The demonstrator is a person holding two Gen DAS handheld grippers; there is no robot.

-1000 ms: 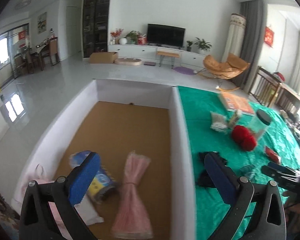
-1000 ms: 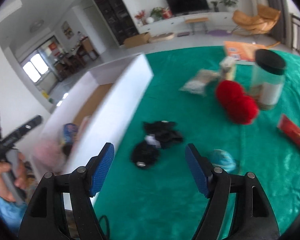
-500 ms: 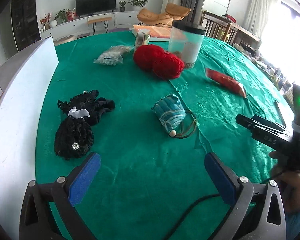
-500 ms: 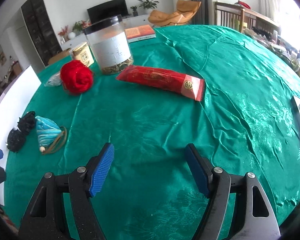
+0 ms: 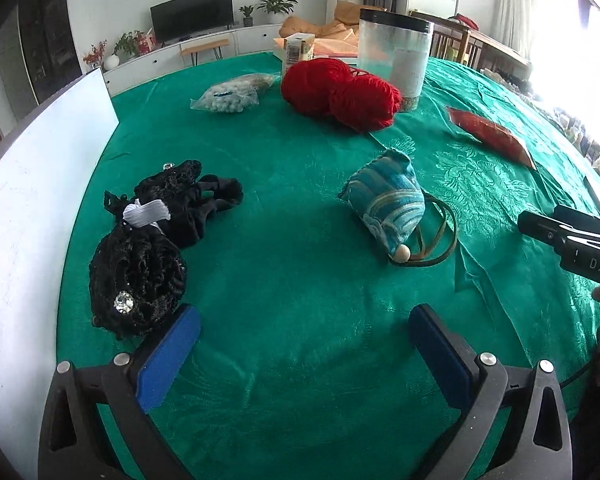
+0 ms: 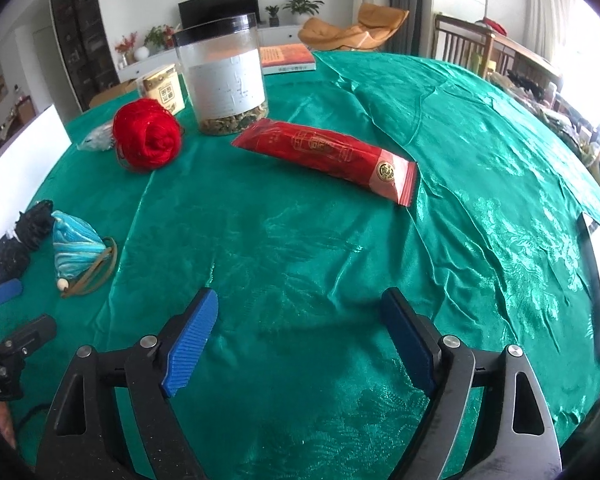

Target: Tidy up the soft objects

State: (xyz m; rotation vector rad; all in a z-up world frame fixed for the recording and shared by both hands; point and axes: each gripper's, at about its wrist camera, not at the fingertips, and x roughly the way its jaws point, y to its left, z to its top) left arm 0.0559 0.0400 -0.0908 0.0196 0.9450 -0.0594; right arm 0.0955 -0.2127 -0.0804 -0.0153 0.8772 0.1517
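On the green tablecloth (image 5: 300,288) lie a black lace bundle (image 5: 148,248) with a white band, a blue striped pouch (image 5: 388,204) with a brown cord, and red yarn (image 5: 340,92). My left gripper (image 5: 300,348) is open and empty, low over the cloth, the black bundle just ahead of its left finger. My right gripper (image 6: 300,332) is open and empty over bare cloth. In the right wrist view the pouch (image 6: 74,250) and the black bundle (image 6: 16,240) lie far left, the yarn (image 6: 146,138) behind.
A white box wall (image 5: 28,200) runs along the table's left side. A clear jar with black lid (image 6: 220,76), a red packet (image 6: 328,160), a bag of beads (image 5: 232,94), a small carton (image 5: 298,54) and a book (image 6: 286,58) sit farther back.
Both grippers swung right, away from the white box, to face the table. In the last half second the left gripper moved closer to the black bundle and pouch; the right gripper shifted slightly.
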